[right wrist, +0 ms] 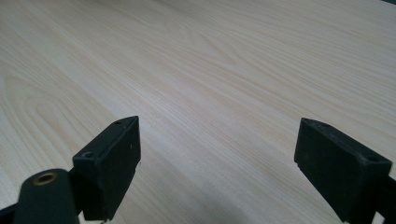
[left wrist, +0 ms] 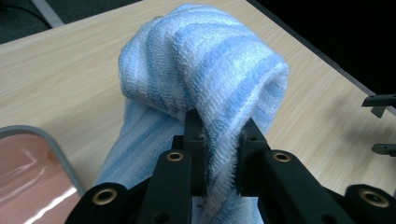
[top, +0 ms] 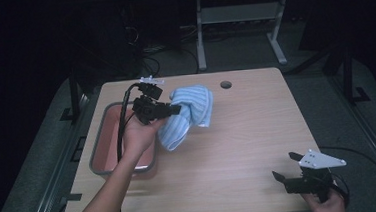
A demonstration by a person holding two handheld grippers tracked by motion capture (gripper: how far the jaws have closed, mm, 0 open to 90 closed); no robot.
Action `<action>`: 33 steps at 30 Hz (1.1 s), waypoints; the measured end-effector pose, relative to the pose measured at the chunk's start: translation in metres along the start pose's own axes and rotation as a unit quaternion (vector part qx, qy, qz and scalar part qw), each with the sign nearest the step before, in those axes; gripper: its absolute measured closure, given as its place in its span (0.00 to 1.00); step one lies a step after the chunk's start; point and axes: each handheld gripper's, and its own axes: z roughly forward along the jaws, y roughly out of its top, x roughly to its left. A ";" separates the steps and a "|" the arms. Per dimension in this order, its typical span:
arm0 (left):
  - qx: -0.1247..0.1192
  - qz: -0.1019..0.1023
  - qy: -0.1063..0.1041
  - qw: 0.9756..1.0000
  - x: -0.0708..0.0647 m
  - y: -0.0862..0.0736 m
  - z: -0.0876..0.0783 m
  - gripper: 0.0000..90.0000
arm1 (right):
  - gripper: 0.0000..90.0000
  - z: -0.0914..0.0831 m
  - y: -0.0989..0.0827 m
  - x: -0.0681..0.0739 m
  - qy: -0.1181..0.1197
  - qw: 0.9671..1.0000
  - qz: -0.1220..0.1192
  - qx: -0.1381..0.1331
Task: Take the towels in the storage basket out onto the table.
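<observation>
The left gripper (top: 168,110) has its fingers clamped on the blue striped towel (top: 189,113), held just above the desk (top: 238,132). The pink bin (top: 109,136) sits at nine o'clock of it, so I'd guess carrying it there comes next. The right gripper (top: 286,167) idles with fingers spread.

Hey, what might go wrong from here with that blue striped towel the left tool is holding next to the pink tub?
1. The left tool pinches only a bunched fold of the towel; it may slip free.
2. The towel's loose end trails on the table beside the pink tub, so it could snag on the rim or land half outside.
3. The right tool stands open far off, too distant to help quickly.
</observation>
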 end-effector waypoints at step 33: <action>0.021 -0.013 -0.033 0.999 -0.018 0.001 0.066 0.87 | 0.16 -0.002 0.001 -0.004 0.001 1.000 0.004 -0.012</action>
